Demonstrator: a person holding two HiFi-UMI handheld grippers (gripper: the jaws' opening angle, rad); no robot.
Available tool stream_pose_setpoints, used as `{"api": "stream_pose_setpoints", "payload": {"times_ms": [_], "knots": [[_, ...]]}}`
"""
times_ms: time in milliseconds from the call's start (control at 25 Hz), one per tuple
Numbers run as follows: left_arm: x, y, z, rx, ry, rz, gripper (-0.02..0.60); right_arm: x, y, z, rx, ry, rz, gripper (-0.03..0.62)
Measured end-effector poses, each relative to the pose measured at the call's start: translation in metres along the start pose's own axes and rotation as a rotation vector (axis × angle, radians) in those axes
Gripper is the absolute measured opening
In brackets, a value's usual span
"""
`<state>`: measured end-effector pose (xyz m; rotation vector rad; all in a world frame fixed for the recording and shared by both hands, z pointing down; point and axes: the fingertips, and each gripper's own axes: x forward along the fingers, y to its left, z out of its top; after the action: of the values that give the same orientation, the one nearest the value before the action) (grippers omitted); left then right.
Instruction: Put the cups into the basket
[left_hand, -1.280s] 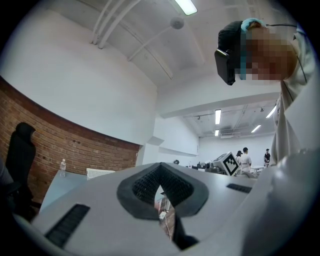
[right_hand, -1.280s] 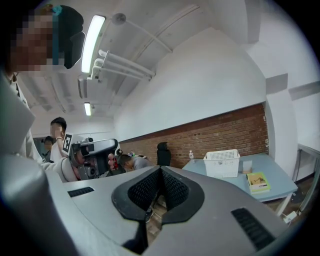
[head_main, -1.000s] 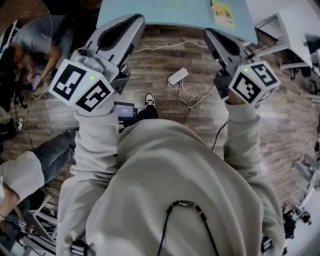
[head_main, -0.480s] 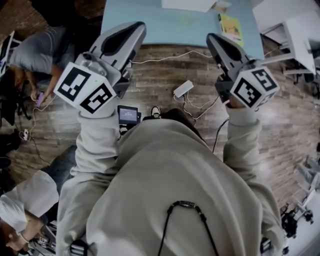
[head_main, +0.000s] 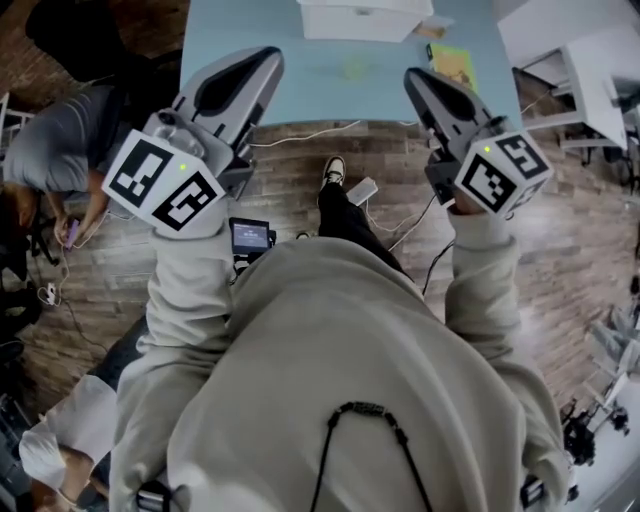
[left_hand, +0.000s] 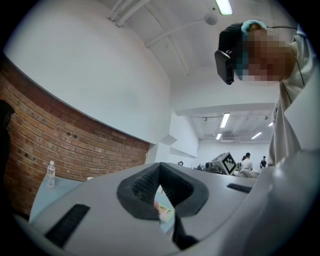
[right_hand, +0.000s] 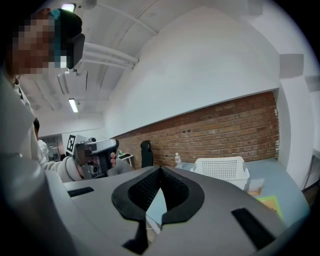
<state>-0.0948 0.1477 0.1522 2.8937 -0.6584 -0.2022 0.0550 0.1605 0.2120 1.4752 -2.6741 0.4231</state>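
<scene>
Finds the left gripper pressed together, pads meeting at the tips, nothing pinched. Finds the right gripper likewise closed tight and empty. Places both raised in front of the chest, short of the near edge of the pale blue surface, touching nothing.

Locates the white basket at the far side of that surface, upright, well apart from either gripper; notes perforated walls in the right gripper view. Detects no cup in any view: none on the bare part of the surface, none in a gripper. Cannot see inside the basket.

Judges the step as approach, ahead of any first pick; cannot confirm any progress on the task. Calls next for stepping up to the surface, finding a cup, spreading one gripper and lowering it around the cup wall before closing.

Counts:
- two grippers, both empty
- one basket
- no cups visible
- one yellow-green leaflet lying just right of the basket
- one small water bottle, apparently standing toward the surface's left end
- one white power strip with cables on the wooden floor below
</scene>
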Motion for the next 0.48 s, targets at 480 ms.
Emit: {"api": "stream_pose_setpoints", "payload": {"times_ms": [480], "knots": [[0.166,0.141,-0.005,-0.028,0.023,0.047,-0.003,0.115,-0.178,0.021,0.035,0.099,0.022,0.011]]}}
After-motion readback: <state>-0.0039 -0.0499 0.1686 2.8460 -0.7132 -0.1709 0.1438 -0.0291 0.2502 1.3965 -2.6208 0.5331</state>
